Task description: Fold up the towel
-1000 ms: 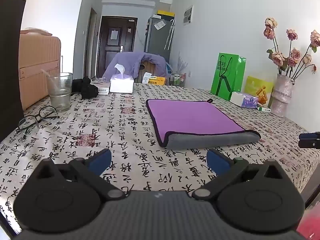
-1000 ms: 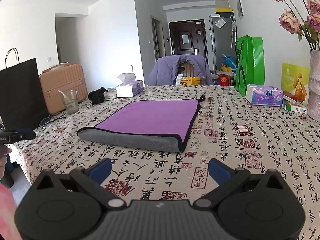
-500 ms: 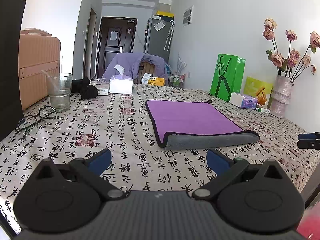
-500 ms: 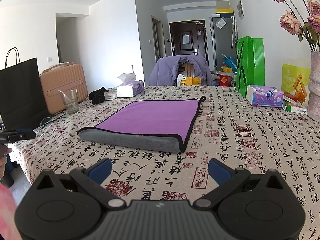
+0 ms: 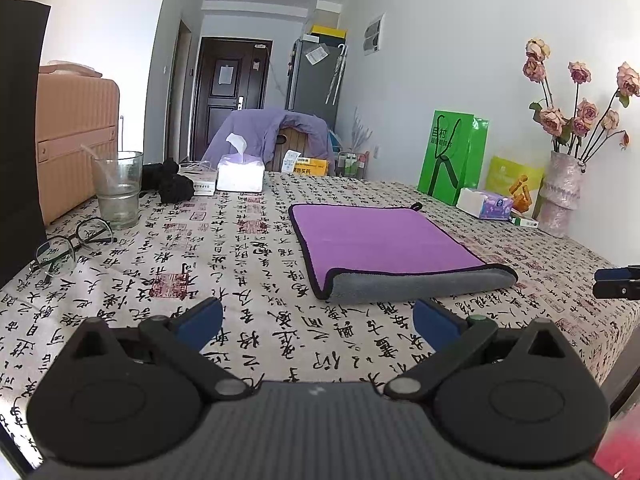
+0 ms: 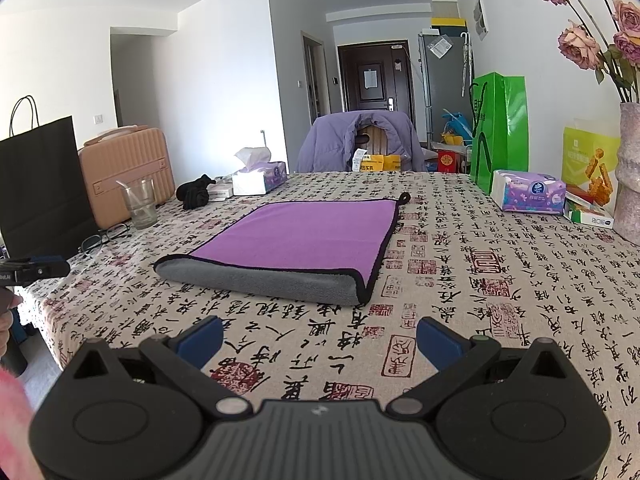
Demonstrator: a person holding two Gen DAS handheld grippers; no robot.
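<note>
A purple towel (image 5: pixel 380 240) with a grey underside and black edging lies folded in half on the calligraphy-print tablecloth (image 5: pixel 240 256). Its grey fold faces me; it also shows in the right wrist view (image 6: pixel 304 236). My left gripper (image 5: pixel 318 320) is open and empty, held near the table's front edge, short of the towel's left front corner. My right gripper (image 6: pixel 318 338) is open and empty, short of the towel's right front corner. Each gripper's tip shows at the edge of the other's view: the right gripper (image 5: pixel 618 282) and the left gripper (image 6: pixel 36 270).
A glass (image 5: pixel 118 190), spectacles (image 5: pixel 68 246), black cloth (image 5: pixel 170 182) and tissue box (image 5: pixel 240 174) stand at the left and back. A green bag (image 5: pixel 452 162), tissue pack (image 5: pixel 484 204) and vase of roses (image 5: pixel 560 196) line the right wall. A black paper bag (image 6: pixel 40 184) stands at the left.
Both grippers have shifted very slightly; the towel sits marginally lower in the left view. Nothing was gripped or released.
</note>
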